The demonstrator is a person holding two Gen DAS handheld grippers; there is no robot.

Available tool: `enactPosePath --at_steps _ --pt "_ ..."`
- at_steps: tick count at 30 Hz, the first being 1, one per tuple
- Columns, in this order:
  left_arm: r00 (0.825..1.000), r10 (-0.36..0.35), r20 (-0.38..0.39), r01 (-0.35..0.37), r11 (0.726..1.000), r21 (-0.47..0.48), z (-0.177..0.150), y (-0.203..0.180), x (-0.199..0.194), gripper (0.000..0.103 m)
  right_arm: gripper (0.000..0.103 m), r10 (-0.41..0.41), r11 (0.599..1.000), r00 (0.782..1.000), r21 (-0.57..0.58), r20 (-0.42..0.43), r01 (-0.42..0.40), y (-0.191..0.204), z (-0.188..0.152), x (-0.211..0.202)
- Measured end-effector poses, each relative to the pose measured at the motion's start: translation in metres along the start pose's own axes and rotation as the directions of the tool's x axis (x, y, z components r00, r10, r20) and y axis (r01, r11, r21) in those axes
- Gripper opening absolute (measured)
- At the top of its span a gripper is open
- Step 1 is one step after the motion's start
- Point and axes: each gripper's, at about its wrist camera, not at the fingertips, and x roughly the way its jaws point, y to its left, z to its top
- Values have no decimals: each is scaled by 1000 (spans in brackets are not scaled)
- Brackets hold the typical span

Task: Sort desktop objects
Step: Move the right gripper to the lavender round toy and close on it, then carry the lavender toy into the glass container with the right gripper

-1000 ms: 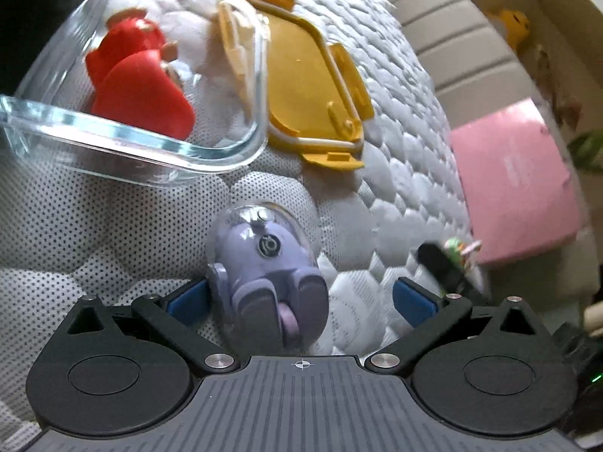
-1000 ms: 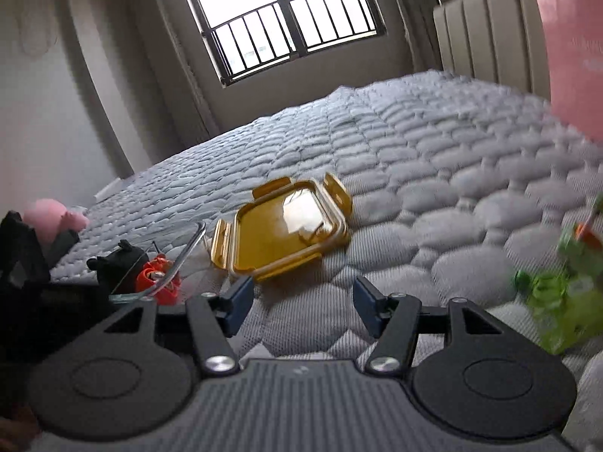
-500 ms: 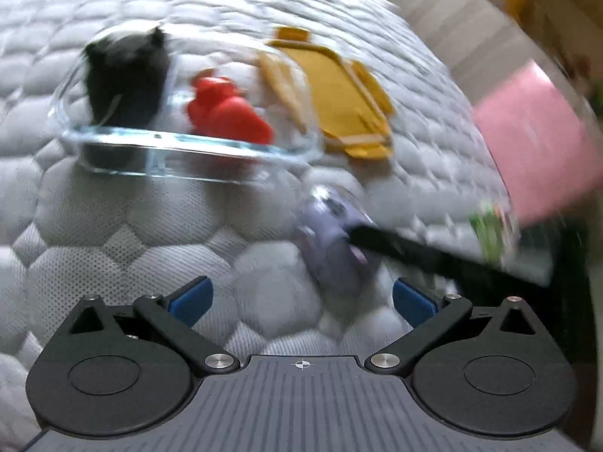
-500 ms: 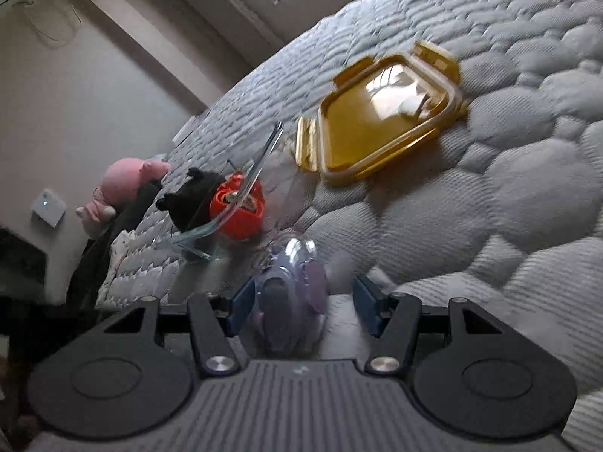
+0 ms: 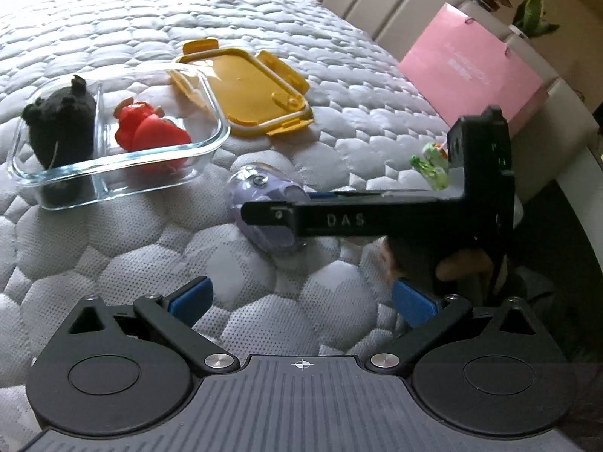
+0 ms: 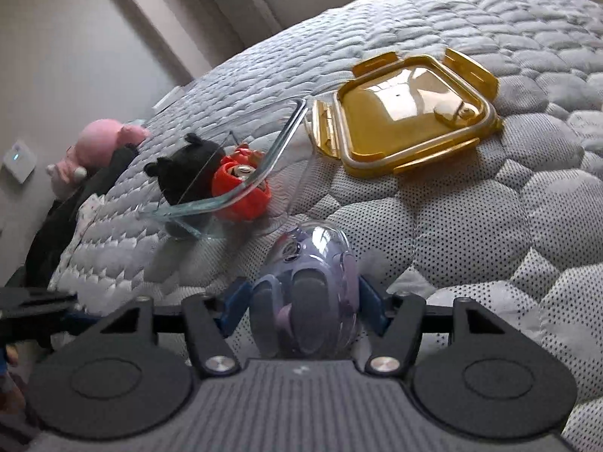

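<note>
The left gripper [image 5: 299, 301] is closest to us. Its blue pads are wide apart and there is nothing between them. A second ago the purple toy car [image 5: 265, 213] sat right between those pads. Now the left gripper has let it go and pulled back and up, so the car lies a little way off on the quilted mattress [image 5: 113, 263].

The right gripper [image 6: 301, 301] has come in from the side and taken its place. Its two blue pads now sit on either side of the purple toy car, about halfway open, right against the car's sides. I cannot tell if they are squeezing it yet. The car looks like it is on the mattress, not lifted.

So the car has been handed over from one gripper to the other. I think the next job is to squeeze it and lift it.

A bit farther off is the glass box [image 5: 211, 139]. A black plush toy [image 5: 60, 120] sits in one half and a red toy [image 5: 150, 135] in the other. The car probably goes there too. Just behind the box lies the yellow lid [image 5: 248, 90], off the box. Far away to the right is a small green toy [image 5: 429, 162], not sorted yet, and a pink bag [image 5: 475, 71]
</note>
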Motion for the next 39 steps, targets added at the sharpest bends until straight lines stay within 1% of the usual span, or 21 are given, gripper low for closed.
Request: enactPosePath --at_steps 6,9,12,16,18,21,25,27,29,34,37,39 --pt "1000 11 20 -11 1000 -14 -8 17 -9 103 64 -33 999 999 33 -21 34 5 7 -2" --pt "999 14 34 -13 999 -41 -15 31 -14 103 64 -65 997 997 33 -33 66 8 14 -5" --pt "999 1 50 4 995 -99 -23 52 -21 103 64 -99 995 995 23 -24 100 15 25 -18" --pt "996 -30 89 47 980 -193 -32 81 -28 103 64 -89 996 996 16 5 89 29 49 -39" --pt "993 -44 109 68 971 -230 -35 91 -31 103 64 -84 996 996 -9 27 85 42 66 -43" --pt "991 -61 118 90 963 -253 -38 98 -31 103 64 -112 991 993 -73 47 115 66 93 -31" --pt "991 -54 121 82 966 -246 -45 99 -35 103 64 -177 971 984 -163 14 176 93 119 11" --pt "990 -54 130 86 963 -254 -49 102 -38 103 64 -231 947 973 -230 -5 223 106 125 34" --pt "989 -54 138 89 961 -261 -52 105 -41 103 64 -294 912 956 -304 -9 277 118 126 52" --pt "987 -64 148 104 953 -285 -55 115 -42 103 64 -431 799 902 -468 -11 376 140 119 85" --pt "987 -70 146 111 949 -295 -56 119 -39 103 64 -506 717 862 -557 -3 419 150 109 100" --pt "987 -73 146 114 948 -297 -56 120 -38 103 64 -542 672 840 -597 5 438 153 105 110"
